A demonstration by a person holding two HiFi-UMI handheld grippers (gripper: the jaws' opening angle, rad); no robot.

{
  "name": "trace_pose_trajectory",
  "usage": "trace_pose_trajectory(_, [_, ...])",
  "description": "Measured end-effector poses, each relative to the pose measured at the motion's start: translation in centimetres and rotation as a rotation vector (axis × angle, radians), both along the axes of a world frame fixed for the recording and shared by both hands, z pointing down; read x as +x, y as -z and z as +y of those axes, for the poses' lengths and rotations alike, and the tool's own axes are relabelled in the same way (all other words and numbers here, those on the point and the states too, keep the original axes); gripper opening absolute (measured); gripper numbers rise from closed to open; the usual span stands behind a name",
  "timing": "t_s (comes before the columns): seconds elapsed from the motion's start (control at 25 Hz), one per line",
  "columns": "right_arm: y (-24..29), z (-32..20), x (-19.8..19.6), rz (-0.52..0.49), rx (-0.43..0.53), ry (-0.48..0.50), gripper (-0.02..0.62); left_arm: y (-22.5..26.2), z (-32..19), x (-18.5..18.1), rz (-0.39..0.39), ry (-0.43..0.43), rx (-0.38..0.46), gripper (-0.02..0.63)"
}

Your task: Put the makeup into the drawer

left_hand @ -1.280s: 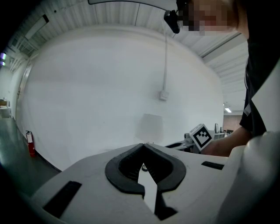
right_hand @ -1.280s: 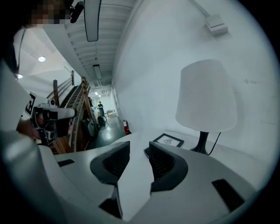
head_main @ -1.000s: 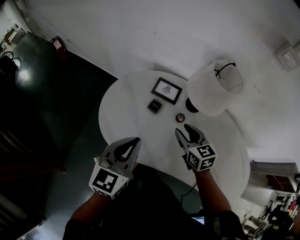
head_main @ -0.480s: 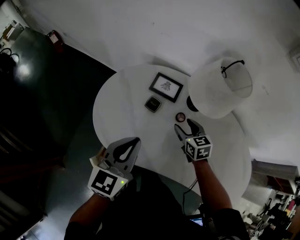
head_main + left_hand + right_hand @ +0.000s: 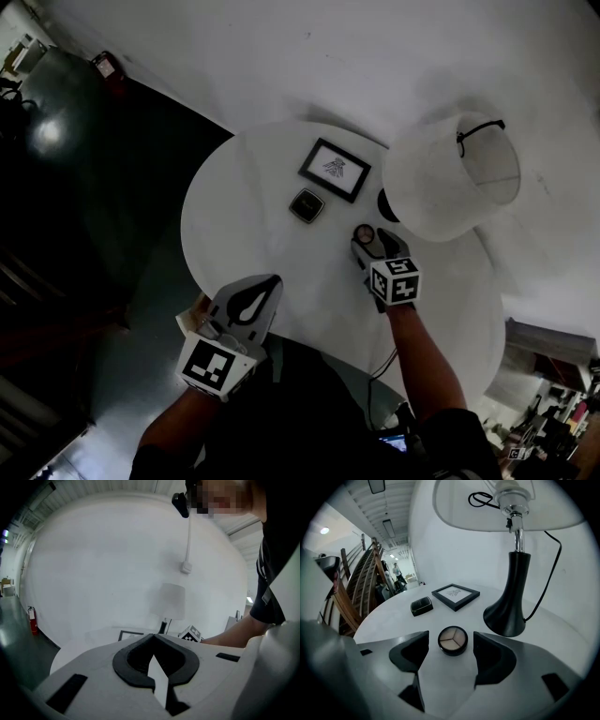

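A round makeup compact (image 5: 453, 640) with three powder shades lies on the white round table (image 5: 244, 216), in front of the lamp base. My right gripper (image 5: 451, 636) points down at it. Its jaws are opening and stand on either side of the compact (image 5: 363, 233) without pressing on it. Farther back lies a black square compact (image 5: 307, 205) (image 5: 421, 606). My left gripper (image 5: 272, 281) hovers at the table's near edge, its tips together and nothing held (image 5: 153, 636).
A black picture frame (image 5: 335, 170) (image 5: 455, 596) lies at the back of the table. A lamp with a white shade (image 5: 450, 173) and a black base (image 5: 508, 616) stands just right of the right gripper, its cord trailing behind. Dark floor lies left of the table.
My right gripper has moved forward and down to the round compact, and its jaws have widened around it. The left gripper has sunk a little near the table edge.
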State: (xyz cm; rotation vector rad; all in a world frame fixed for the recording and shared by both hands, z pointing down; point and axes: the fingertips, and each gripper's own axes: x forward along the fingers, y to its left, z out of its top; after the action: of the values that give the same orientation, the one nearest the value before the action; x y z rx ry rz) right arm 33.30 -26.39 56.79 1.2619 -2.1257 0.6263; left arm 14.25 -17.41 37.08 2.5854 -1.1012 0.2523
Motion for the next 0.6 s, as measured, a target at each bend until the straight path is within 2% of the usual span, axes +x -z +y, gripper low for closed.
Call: trace_pose_trajectory(0.6, [-1.5, -1.1, -0.5, 0.052, -0.012, 0.045, 0.249, -0.6, -0.7, 0.2, -0.026, 0.036, -0.015, 0.011])
